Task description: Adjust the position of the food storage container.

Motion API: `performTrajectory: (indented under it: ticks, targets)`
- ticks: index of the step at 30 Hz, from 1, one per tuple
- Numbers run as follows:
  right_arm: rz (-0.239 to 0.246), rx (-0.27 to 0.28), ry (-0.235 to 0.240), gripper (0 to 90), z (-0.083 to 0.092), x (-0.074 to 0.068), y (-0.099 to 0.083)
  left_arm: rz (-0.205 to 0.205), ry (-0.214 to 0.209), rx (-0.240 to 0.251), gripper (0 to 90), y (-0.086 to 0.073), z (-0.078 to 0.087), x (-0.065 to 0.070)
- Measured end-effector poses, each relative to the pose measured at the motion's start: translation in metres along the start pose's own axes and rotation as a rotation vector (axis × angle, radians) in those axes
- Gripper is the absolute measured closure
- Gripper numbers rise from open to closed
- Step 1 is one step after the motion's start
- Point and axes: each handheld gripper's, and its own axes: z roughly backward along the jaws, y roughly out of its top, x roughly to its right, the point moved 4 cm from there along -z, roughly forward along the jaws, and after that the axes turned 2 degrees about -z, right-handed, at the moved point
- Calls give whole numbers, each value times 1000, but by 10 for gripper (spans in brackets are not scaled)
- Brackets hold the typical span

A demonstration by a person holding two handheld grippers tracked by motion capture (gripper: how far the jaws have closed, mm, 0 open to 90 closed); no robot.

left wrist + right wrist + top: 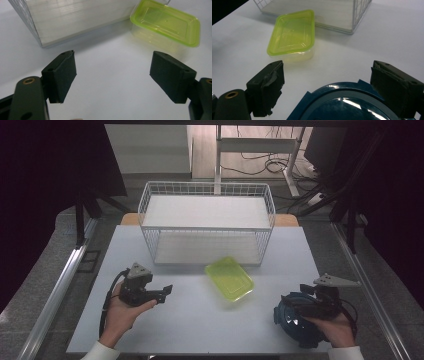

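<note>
Looking at the table (190, 320): a pale top with dark floor past every edge, and a metal rail along each side.
Open room: a wide bare stretch lies between the two hands, from the near edge up to the green-lidded box (229, 278); the left half of the top is bare as well.
Far side: a white wire basket (207, 222) stands across the back of the table, its front face just behind the box.
Left gripper (167, 290): held low in the person's left hand (120, 312) over the left half of the table, jaws spread wide with nothing between them — released. In the left gripper view the box sits ahead and to the upper right, well apart from the pads (62, 77).
Right gripper (327, 82): held in the right hand (337, 327) near the table's right front corner, jaws spread wide, gripping nothing; a dark blue round lid (295, 320) lies directly under it.
Blue lid, close up: in the right gripper view its curved rim (342, 86) rises between the jaws but below them — I cannot tell whether a pad touches it.
Green-lidded box: a clear tub with a lime lid, lying slantwise at mid-table, beyond the blue lid and to the left.
In the way: nothing lies between either gripper and the box; the basket blocks the room behind it.
</note>
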Motion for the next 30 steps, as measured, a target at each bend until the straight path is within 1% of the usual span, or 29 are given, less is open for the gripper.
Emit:
performTrajectory:
  ticks: [1,3,4,6,9,11,15,17,20,25,28,30]
  targets:
    - [6,-6,8,119,-1,0,0,5,-8,2,210,0,0,0]
    - [10,-7,16,131,-2,-1,1,21,-40,8,207,1,0,0]
    - [8,-5,22,139,-2,-1,1,27,-45,12,207,0,1,1]
    - [-1,-6,30,155,0,-2,1,22,-30,14,208,-1,4,1]
    - [-9,-2,27,171,1,-2,1,12,-23,21,210,1,8,3]
    - [-10,2,19,184,2,-1,3,6,-26,24,212,1,11,5]
    - [-26,4,10,201,5,-1,0,15,-37,27,215,1,14,7]
    - [-25,-3,4,206,6,0,-2,4,-47,17,214,1,12,9]
    - [-19,-8,-3,215,5,1,-2,-1,-57,1,214,0,7,9]
    - [-44,-14,-8,233,5,8,-5,-4,-64,-19,212,-1,1,9]
    - [-49,-31,-8,254,4,13,-9,-8,-64,-26,210,-2,-1,10]
    - [-53,-34,-9,258,4,13,-9,-6,-67,-30,210,-2,-1,11]
